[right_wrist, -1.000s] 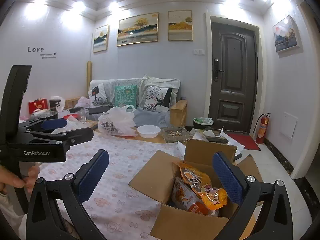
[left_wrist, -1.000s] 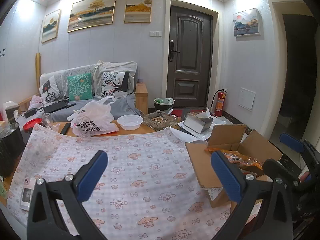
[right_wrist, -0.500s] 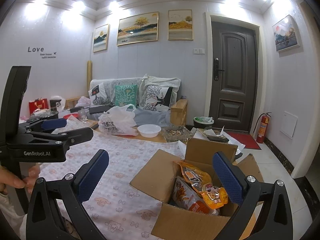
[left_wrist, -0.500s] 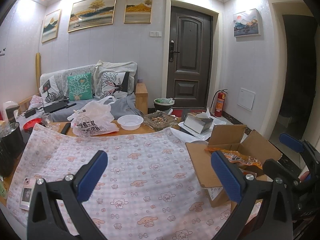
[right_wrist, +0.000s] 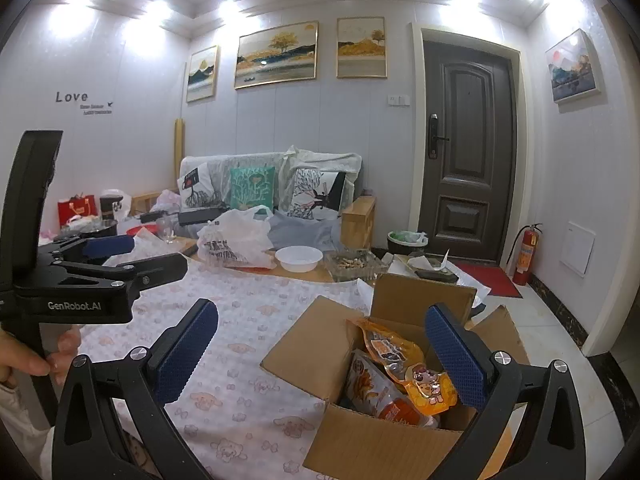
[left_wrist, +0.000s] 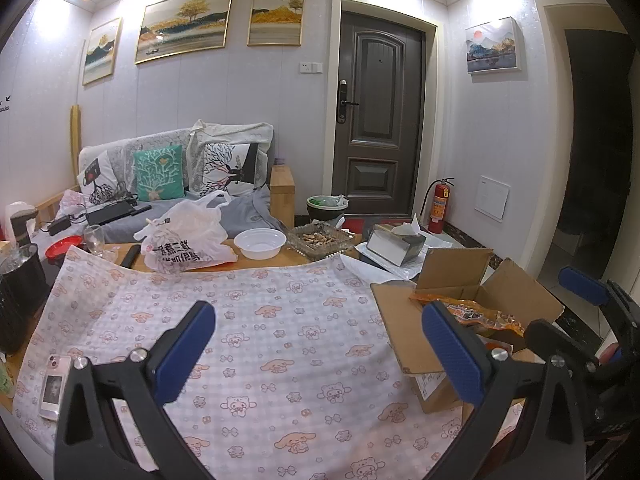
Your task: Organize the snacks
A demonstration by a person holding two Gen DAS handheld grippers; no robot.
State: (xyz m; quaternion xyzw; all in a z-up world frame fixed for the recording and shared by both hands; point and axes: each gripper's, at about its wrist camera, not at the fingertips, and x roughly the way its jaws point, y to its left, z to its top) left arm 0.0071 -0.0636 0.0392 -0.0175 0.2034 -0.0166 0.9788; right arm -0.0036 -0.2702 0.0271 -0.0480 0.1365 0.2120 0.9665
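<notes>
An open cardboard box [right_wrist: 320, 344] stands at the right end of the table on a pink cartoon-print cloth [left_wrist: 280, 332]. Orange snack packets [right_wrist: 404, 376] stick up inside it; they also show in the left wrist view [left_wrist: 476, 312], in the same box [left_wrist: 404, 336]. My right gripper [right_wrist: 320, 356] is open and empty, held above the box's near left corner. My left gripper [left_wrist: 320, 348] is open and empty above the cloth, left of the box. Each gripper shows in the other's view: the left [right_wrist: 116, 256] and the right [left_wrist: 568, 308].
At the table's far side stand a white plastic bag [left_wrist: 184, 236], a white bowl [left_wrist: 260, 242], a glass tray [left_wrist: 320, 236] and a tissue box [left_wrist: 396, 240]. A phone [left_wrist: 54, 384] lies on the cloth's left edge. Black pots [left_wrist: 16, 280] stand at the left. A sofa is behind.
Almost nothing has moved. The right wrist view has shifted very slightly; both grippers stay open and empty.
</notes>
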